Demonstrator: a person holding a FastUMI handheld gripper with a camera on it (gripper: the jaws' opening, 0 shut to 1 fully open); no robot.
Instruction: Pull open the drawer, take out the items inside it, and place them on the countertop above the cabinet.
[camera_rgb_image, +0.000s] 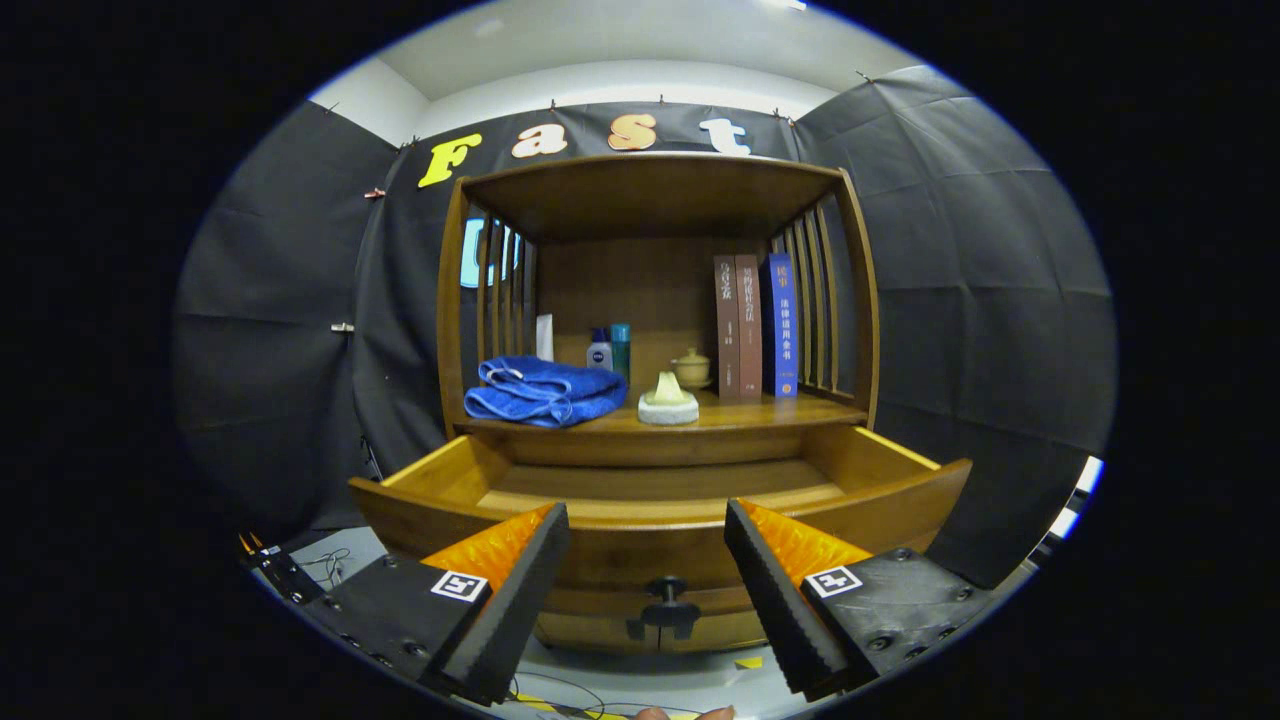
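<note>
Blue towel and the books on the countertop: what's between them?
In the gripper view, between blue towel and books: two bottles, a lidded jar, a pale item on a round base. Gripper open before the drawer.

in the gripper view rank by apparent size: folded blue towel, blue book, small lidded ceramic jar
1. folded blue towel
2. upright blue book
3. small lidded ceramic jar, set furthest back, so partly distance.
The open tool holds nothing.
</note>
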